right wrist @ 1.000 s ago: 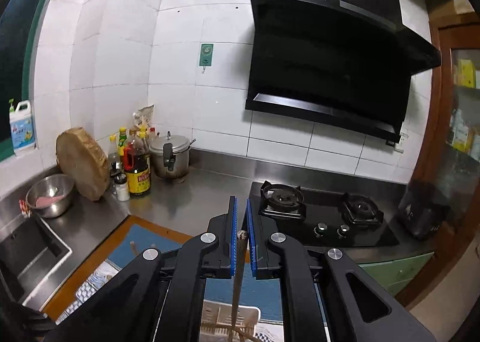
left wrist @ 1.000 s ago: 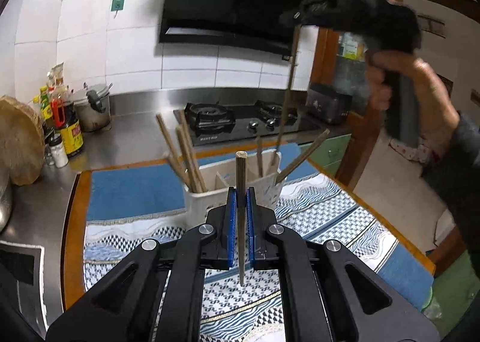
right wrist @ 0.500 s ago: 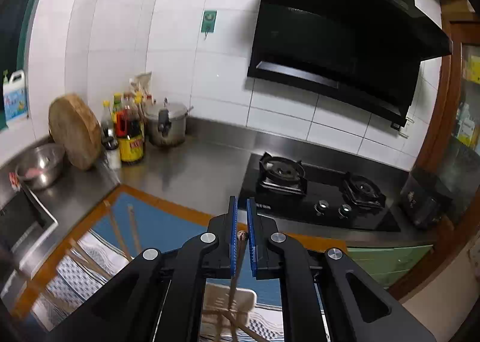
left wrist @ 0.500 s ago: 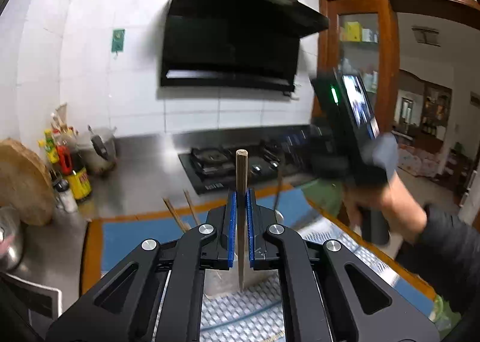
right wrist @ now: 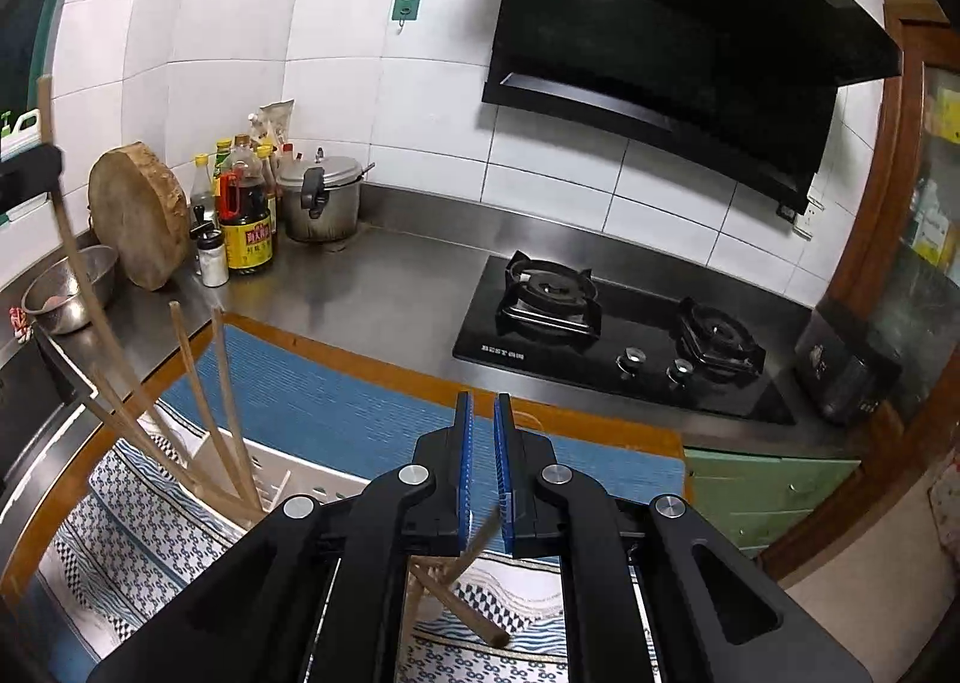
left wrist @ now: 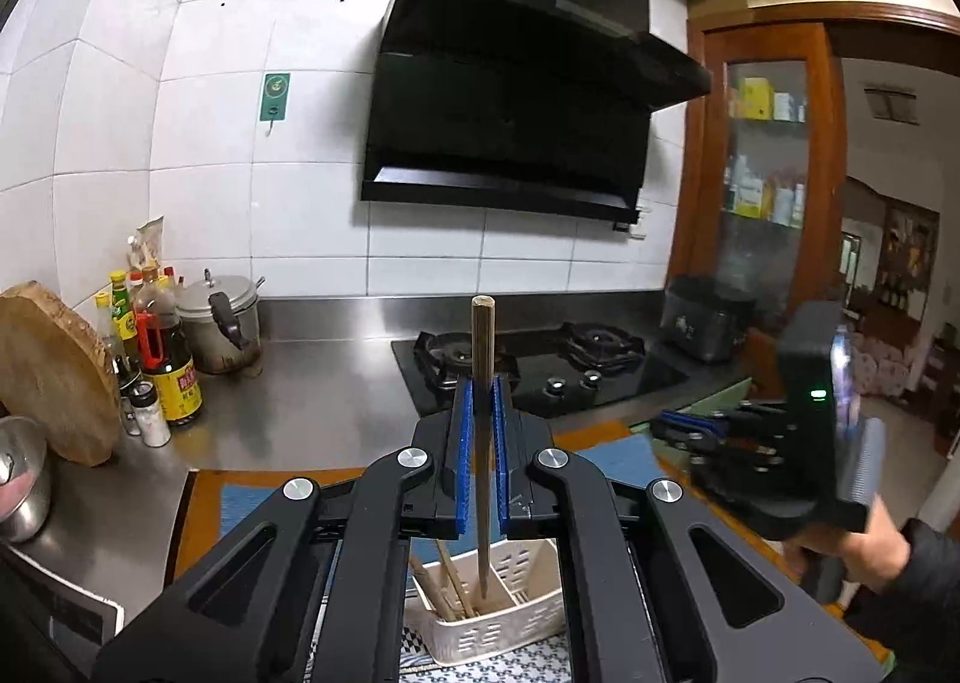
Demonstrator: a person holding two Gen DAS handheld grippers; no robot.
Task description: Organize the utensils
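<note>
Steel kitchen surface [right wrist: 390, 293], hob behind. Since a second ago the left claw [left wrist: 482, 443] has risen, clamped on an upright chopstick [left wrist: 482, 359] over the white caddy [left wrist: 498, 623] – the right claw [right wrist: 483, 461] has sunk, shut on another chopstick [right wrist: 474, 548] (still tilted).

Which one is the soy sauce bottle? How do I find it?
Look left of the stove, where bottles crowd beside the round wooden chopping block. The soy sauce bottle is the biggest, dark with a red handle and yellow label.
</note>
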